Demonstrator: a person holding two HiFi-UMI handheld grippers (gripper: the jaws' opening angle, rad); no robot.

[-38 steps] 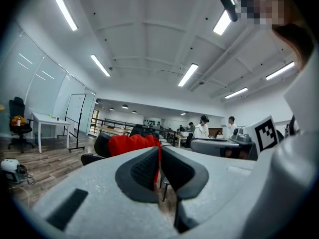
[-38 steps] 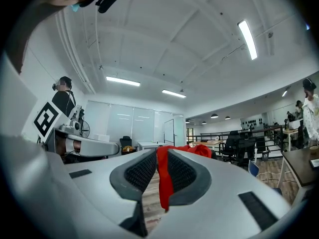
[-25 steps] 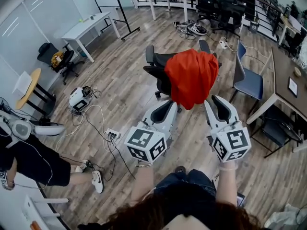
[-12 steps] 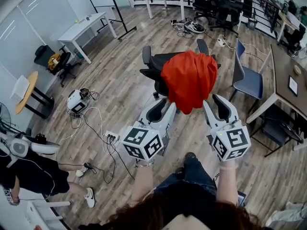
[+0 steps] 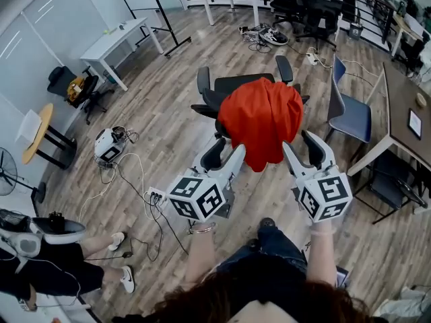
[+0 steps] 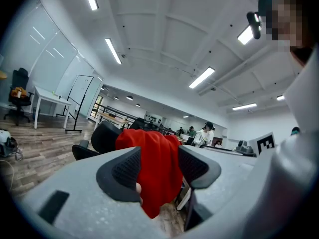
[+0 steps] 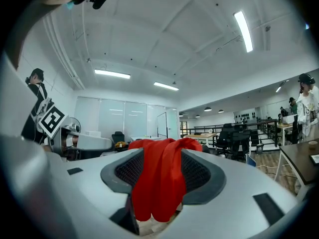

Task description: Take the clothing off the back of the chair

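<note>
A red garment (image 5: 259, 123) hangs draped over the back of a black office chair (image 5: 232, 86) in the middle of the head view. My left gripper (image 5: 225, 155) sits just short of its lower left edge. My right gripper (image 5: 304, 147) is close to its lower right edge. Both have just been opening their jaws. In the left gripper view the red garment (image 6: 157, 178) shows in the gap of the left gripper (image 6: 158, 166), hanging ahead of the pads, which do not press on it. It is the same for the right gripper (image 7: 162, 171) and the garment (image 7: 159, 193).
A blue chair (image 5: 347, 113) and a wooden table (image 5: 404, 106) stand to the right. Cables and a power strip (image 5: 158, 194) lie on the floor at the left, near a white device (image 5: 108, 140). A person (image 5: 40, 274) sits at lower left. More desks stand beyond.
Both grippers have moved forward and now sit close to the garment's lower edge. Their jaws stand wider apart than before. The person at lower left has slid down the view.
</note>
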